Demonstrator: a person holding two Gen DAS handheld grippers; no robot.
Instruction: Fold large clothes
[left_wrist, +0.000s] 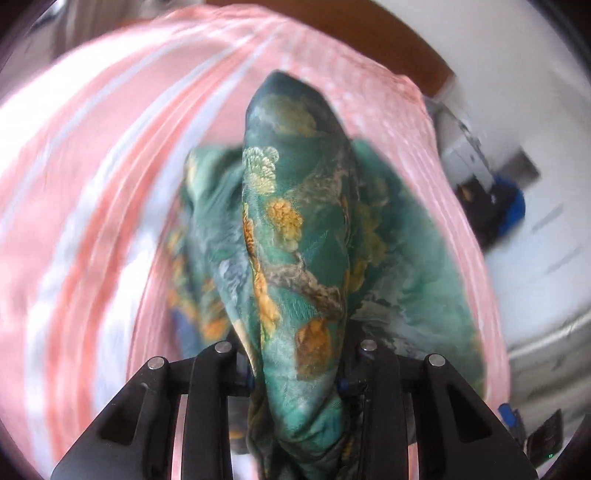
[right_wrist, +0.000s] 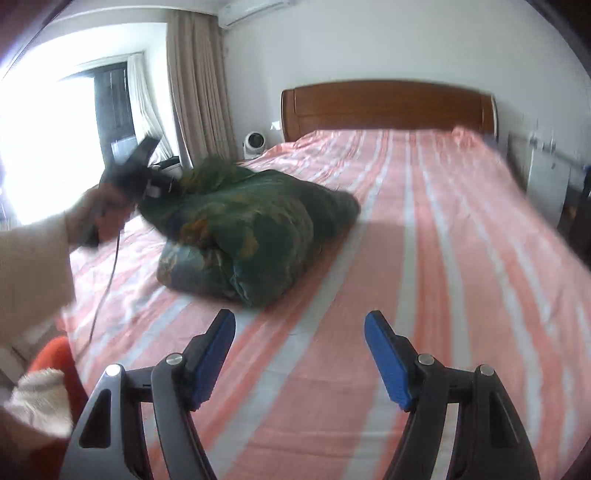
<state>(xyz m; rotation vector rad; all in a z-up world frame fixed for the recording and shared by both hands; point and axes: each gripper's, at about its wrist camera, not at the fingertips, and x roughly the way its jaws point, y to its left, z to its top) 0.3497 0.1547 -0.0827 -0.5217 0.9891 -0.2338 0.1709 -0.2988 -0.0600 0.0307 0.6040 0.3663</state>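
Left wrist view: the left tongs (left_wrist: 295, 369) are clamped on a thick fold of the green floral quilt (left_wrist: 295, 221) — the cloth fills the gap between the fingers and rises straight ahead of the camera as a rounded ridge.
Quilt, left view: the rest of it lies bunched below and to both sides of the held ridge, on the pink striped bedsheet (left_wrist: 92, 184). The background is smeared with blur, so finer detail is hard to read.
Right wrist view: the right tongs (right_wrist: 300, 354) stand apart with nothing between the blue pads (right_wrist: 212, 354), hovering over bare sheet near the foot of the bed (right_wrist: 443, 258).
Quilt, right view: the green floral quilt (right_wrist: 251, 236) sits as a lumpy bundle on the left half of the bed, ahead and to the left of the right tongs and well apart from them.
Left hand, right view: the person's left hand (right_wrist: 99, 214) holds the left tongs (right_wrist: 162, 186) at the bundle's far-left edge, where a corner of cloth is lifted.
Headboard: the wooden headboard (right_wrist: 388, 107) closes the far end of the bed.
Step in hand, as I judge it: drawing one edge out of the heap to open the quilt flat before any fold.
Doing it well: keep the left grip firm and pull slowly, so layers do not drag along — then bring the free right tongs to a matching edge of the bundle rather than its middle, so the two holds can spread the cloth evenly.
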